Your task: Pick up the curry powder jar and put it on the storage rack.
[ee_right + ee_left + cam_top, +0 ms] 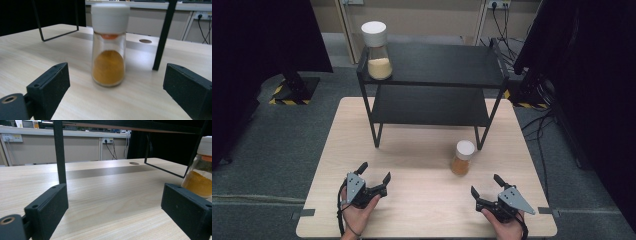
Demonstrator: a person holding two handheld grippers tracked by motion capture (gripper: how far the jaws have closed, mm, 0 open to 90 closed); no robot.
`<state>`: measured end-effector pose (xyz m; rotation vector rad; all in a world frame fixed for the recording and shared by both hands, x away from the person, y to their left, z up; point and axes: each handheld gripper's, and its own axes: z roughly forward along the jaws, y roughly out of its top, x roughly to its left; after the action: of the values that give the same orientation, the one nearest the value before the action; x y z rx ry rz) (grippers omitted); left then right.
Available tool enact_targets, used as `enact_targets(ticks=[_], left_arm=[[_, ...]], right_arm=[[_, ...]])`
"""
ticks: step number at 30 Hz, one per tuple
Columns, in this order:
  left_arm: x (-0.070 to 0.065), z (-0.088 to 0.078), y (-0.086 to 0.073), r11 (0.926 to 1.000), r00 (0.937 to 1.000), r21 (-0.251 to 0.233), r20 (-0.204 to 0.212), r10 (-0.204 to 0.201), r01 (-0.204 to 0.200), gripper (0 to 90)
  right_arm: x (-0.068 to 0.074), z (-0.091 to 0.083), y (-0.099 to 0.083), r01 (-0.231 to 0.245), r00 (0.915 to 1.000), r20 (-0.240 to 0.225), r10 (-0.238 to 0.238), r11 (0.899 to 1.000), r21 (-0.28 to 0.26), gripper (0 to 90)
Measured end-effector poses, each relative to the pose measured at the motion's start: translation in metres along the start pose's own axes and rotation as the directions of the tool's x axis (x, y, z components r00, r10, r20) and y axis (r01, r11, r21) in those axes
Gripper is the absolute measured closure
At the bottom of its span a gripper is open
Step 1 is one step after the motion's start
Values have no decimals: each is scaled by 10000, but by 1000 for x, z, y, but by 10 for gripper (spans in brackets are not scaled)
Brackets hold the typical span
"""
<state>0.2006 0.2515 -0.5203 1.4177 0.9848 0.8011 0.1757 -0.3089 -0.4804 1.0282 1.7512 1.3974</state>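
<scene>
- The left gripper [375, 177], black with a grey three-cornered plate, rests low over the pale wooden table [422, 210] near its front left; its jaws stand wide apart with nothing between them.
- A tall clear glass jar with a white lid and pale yellow powder [376, 51] stands on the left end of the top of the black metal two-tier shelf [437, 65].
- A small clear glass jar with a white cap and orange powder [462, 157] stands upright on the table, just in front of the shelf's right front leg.
- The right gripper [486, 186] sits at front right, jaws spread and empty, aimed at the small jar.
</scene>
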Motion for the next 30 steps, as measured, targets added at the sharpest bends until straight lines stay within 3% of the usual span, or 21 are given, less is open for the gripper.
enact_targets(ticks=[7, 16, 24, 30], left_arm=[[0, 0, 0, 10000, 10000, 15, 45, 52, -52, 69], [1, 0, 0, 10000, 9999, -16, 98, 62, -62, 67], [0, 0, 0, 9999, 9999, 11, 56, 138, -138, 59], [0, 0, 0, 10000, 9999, -1, 49, 95, -95, 59]], right_arm=[[2, 29, 31, 284, 9992, -276, -287, 9996, -93, 81], [1, 71, 49, 116, 9999, -101, -116, 9999, 11, 131], [-12, 87, 57, 110, 9992, -401, -93, 9990, 445, 198], [-13, 93, 58, 144, 9987, -495, -121, 9988, 463, 255]])
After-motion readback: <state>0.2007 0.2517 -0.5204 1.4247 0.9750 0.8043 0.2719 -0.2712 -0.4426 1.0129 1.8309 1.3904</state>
